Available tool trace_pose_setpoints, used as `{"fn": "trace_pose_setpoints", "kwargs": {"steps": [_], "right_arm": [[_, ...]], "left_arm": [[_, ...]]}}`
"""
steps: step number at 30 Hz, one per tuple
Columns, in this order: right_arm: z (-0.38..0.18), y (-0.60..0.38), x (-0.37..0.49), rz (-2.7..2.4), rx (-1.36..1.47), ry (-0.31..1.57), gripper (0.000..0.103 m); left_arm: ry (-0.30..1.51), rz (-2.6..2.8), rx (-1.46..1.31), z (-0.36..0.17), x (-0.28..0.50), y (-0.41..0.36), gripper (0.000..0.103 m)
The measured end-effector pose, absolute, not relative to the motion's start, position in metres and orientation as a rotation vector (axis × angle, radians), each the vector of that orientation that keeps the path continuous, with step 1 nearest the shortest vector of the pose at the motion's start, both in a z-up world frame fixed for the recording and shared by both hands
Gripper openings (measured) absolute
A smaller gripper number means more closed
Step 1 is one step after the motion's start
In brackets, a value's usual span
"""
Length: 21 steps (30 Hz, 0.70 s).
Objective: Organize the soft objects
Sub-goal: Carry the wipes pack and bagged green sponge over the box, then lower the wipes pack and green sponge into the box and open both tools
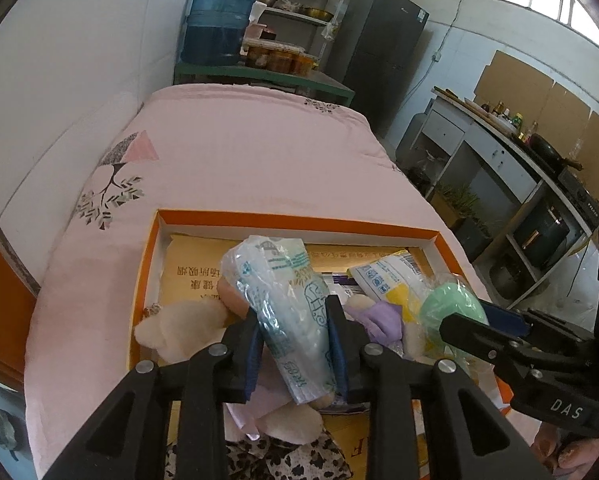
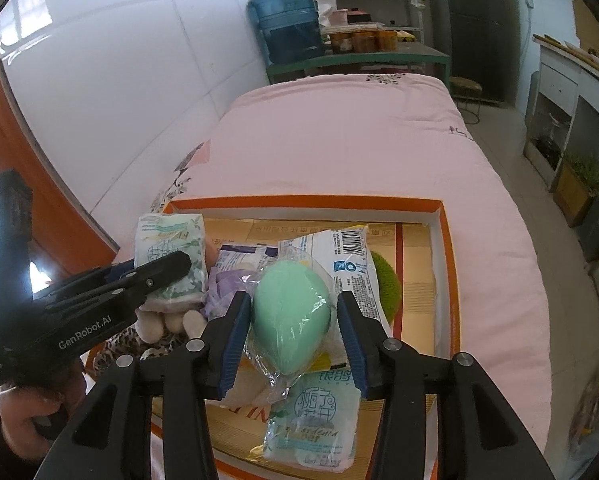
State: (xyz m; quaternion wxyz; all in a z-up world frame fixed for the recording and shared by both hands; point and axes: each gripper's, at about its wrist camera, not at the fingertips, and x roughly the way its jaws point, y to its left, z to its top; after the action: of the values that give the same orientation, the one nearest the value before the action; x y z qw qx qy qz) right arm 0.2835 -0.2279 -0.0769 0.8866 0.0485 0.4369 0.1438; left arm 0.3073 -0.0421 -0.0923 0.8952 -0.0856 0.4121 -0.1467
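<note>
Left gripper (image 1: 295, 332): your pads press both sides of the tissue pack (image 1: 283, 316), so you grip it; it stands tilted between the fingers, its top leaning away from you.
Tissue pack position: held over the near left part of the orange box (image 1: 299, 222), above a cream plush toy (image 1: 179, 326) and a leopard-print cloth (image 1: 291, 460).
Right gripper (image 2: 295, 332): the green sponge (image 2: 291, 316) in its clear wrapper sits between your blue pads; the left pad touches it, the right pad shows a thin gap, so you do not clamp it.
Green sponge position: in the middle of the box, resting on other packets, its narrow end pointing toward you.
Around the sponge: a white barcode packet (image 2: 339, 256) just behind it, a purple cloth (image 2: 223, 284) just to its left, a second tissue pack (image 2: 315, 420) below it at the near edge.
Box: lies on the pink bedspread (image 2: 359, 140).
Grippers relative to each other: side by side over the box, near but apart.
</note>
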Motion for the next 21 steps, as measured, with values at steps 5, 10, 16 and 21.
{"fn": "trace_pose_setpoints", "kwargs": {"steps": [5, 10, 16, 21], "right_arm": [[-0.078, -0.228, 0.284, 0.297, 0.1, 0.907, 0.048], [-0.077, -0.227, 0.283, 0.291, 0.095, 0.907, 0.05], [-0.076, -0.226, 0.281, 0.284, 0.085, 0.903, 0.053], [-0.074, -0.226, 0.28, 0.273, 0.079, 0.901, 0.059]], "left_arm": [[0.857, -0.309, -0.187, -0.094, 0.309, -0.04, 0.031], [0.861, -0.3, -0.186, -0.093, 0.309, -0.039, 0.04], [0.859, -0.284, -0.174, -0.088, 0.305, -0.041, 0.05], [0.841, -0.281, -0.182, -0.083, 0.301, -0.038, 0.052]]}}
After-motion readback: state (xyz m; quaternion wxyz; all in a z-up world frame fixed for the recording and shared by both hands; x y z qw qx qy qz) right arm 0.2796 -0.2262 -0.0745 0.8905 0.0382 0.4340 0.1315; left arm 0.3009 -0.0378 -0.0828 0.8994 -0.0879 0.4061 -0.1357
